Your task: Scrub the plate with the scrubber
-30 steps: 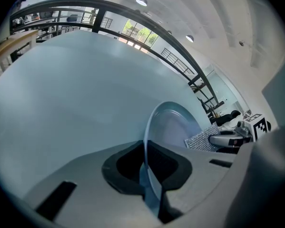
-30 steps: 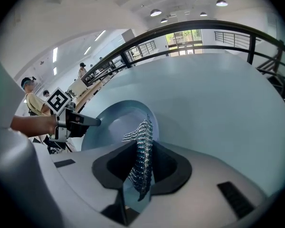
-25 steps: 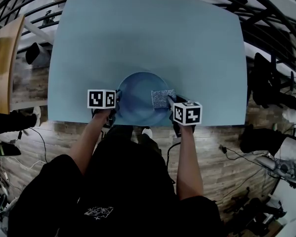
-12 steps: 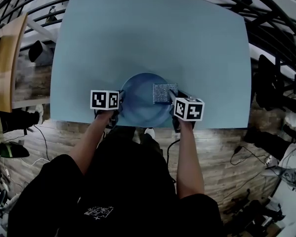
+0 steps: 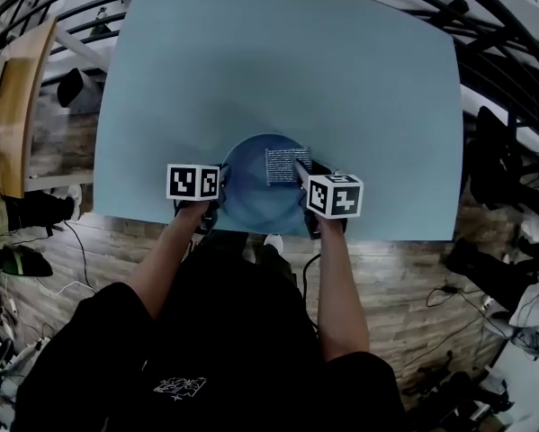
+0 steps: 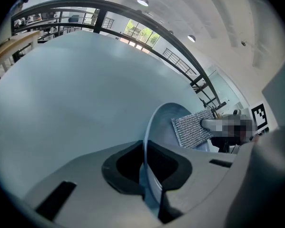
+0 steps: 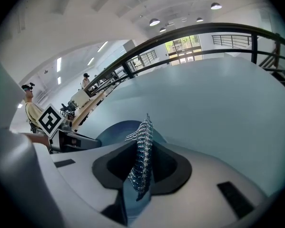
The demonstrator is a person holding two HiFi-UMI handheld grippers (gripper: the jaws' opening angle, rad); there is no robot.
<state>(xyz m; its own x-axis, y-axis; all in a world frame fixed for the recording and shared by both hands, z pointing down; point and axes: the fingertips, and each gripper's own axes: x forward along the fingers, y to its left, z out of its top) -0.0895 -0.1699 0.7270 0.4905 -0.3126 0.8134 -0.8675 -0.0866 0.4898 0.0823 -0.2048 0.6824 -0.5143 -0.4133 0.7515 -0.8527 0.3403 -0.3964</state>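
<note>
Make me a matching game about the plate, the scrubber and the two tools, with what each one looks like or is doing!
Things:
1. plate
2. scrubber
3. left tool
4. right tool

Clues:
A. grips the scrubber
B. round and blue
C. grips the plate's rim
D. silvery mesh

Pairs: 1-B, 2-D, 3-C, 4-A

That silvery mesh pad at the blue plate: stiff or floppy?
Probably bendy, not limp: the scrubber is thin crinkly mesh, yet its free part juts flat over the plate. Likely light: the right gripper pinches just one edge.
</note>
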